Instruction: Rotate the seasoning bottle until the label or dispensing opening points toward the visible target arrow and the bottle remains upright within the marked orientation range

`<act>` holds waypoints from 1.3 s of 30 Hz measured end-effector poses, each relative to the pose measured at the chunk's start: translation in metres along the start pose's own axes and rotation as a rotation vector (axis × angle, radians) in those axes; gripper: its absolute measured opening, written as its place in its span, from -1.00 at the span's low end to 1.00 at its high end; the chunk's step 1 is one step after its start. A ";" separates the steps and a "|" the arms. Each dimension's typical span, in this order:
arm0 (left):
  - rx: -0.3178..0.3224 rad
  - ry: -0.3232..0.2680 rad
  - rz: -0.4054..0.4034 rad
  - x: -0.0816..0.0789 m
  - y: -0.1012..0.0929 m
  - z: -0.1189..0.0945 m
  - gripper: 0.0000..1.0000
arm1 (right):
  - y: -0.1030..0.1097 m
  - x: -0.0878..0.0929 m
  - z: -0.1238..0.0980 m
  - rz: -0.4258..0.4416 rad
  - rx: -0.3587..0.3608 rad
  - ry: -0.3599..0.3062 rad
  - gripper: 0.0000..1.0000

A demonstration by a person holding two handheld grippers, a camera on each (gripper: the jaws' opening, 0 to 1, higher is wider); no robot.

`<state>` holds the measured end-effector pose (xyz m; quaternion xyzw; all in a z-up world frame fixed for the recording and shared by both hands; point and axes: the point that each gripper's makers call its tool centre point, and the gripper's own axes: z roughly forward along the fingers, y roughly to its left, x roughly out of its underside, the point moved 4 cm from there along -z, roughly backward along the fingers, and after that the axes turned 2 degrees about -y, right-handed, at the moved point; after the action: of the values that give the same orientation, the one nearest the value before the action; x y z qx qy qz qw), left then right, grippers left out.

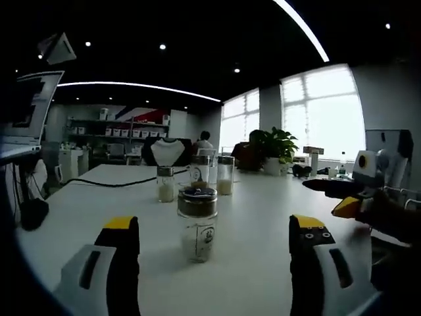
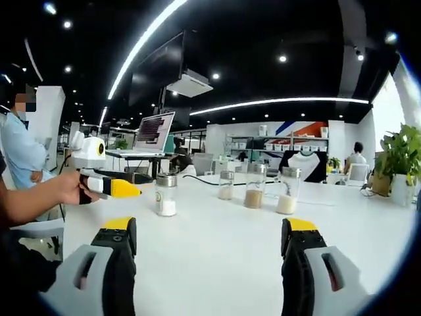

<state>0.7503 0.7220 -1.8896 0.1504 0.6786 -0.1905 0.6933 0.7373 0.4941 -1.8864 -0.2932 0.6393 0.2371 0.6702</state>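
Four seasoning bottles (image 2: 166, 195), one laptop (image 2: 152, 132), one plant (image 1: 275, 146).

The bottle (image 1: 197, 224) is clear glass with a shiny metal cap; the table (image 1: 250, 224) is smooth, matt white.

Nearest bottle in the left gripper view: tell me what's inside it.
The nearest bottle holds pale powder filling its lower part, under a dark lid. A printed mark on the glass covers part of it.

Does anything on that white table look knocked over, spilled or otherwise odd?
Nothing stands out. The nearest seasoning bottle stands upright on the white table, lid on, between the open left gripper. The three bottles behind it also stand upright, with no spill visible.
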 end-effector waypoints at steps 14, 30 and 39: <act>0.064 0.007 0.033 -0.001 -0.012 0.001 0.99 | -0.016 0.000 -0.005 0.047 0.019 0.000 0.99; 0.102 0.023 -0.017 -0.001 -0.014 -0.004 0.99 | -0.018 0.002 0.017 -0.014 0.027 0.064 0.99; 0.098 0.023 0.019 0.000 -0.018 -0.002 1.00 | -0.023 -0.003 0.032 -0.022 0.034 0.041 0.99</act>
<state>0.7397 0.7071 -1.8886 0.1930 0.6747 -0.2151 0.6791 0.7765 0.5002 -1.8805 -0.2937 0.6536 0.2128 0.6643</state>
